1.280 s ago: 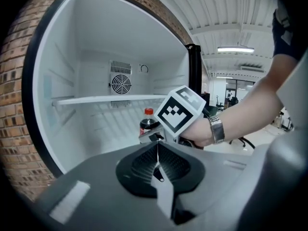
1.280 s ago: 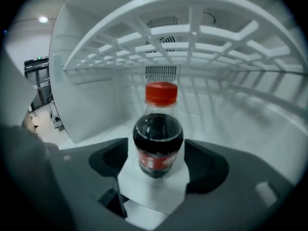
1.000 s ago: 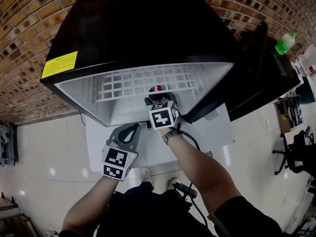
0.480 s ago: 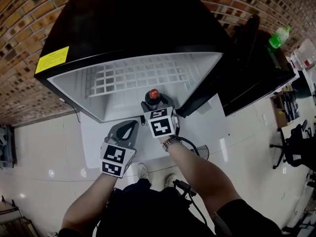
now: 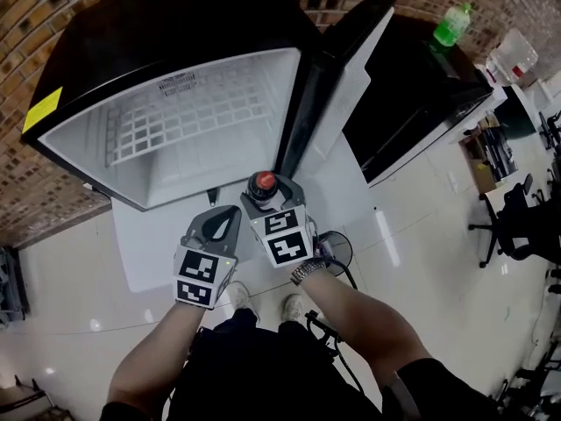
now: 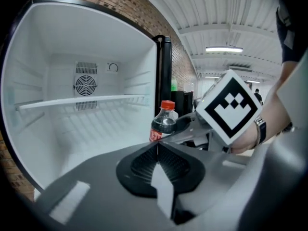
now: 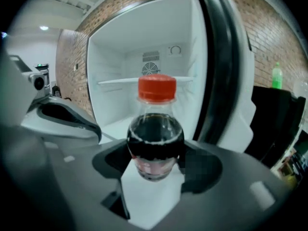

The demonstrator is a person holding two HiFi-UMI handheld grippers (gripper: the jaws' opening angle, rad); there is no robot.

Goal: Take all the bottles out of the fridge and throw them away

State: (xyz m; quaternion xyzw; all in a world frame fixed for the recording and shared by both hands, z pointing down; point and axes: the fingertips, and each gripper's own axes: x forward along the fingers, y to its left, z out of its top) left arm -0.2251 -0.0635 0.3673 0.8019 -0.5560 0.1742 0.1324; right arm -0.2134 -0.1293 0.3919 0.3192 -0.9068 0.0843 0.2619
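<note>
Clearly, the black fridge (image 5: 166,33) stands open at the far left, its door (image 5: 351,68) swung to the right. Its white compartment is seen bare apart from a wire shelf (image 5: 188,112). Just near of the opening, outside the fridge, a small cola bottle (image 5: 263,185) is held upright by the right tool (image 5: 266,196), whose jaws are clamped on the bottle's body around the label, below the shoulder. The left tool (image 5: 223,222) hangs just beside it on the left, its jaws together with nothing between them.

The bottle (image 7: 155,143) is filled with dark drink up to the shoulder and sealed with a red cap (image 7: 157,88). It is judged fairly heavy for its size, and stiff. The plastic is smooth and possibly slick from the cold. A hold on the straight body, as now, is judged safer than one on the neck.
</note>
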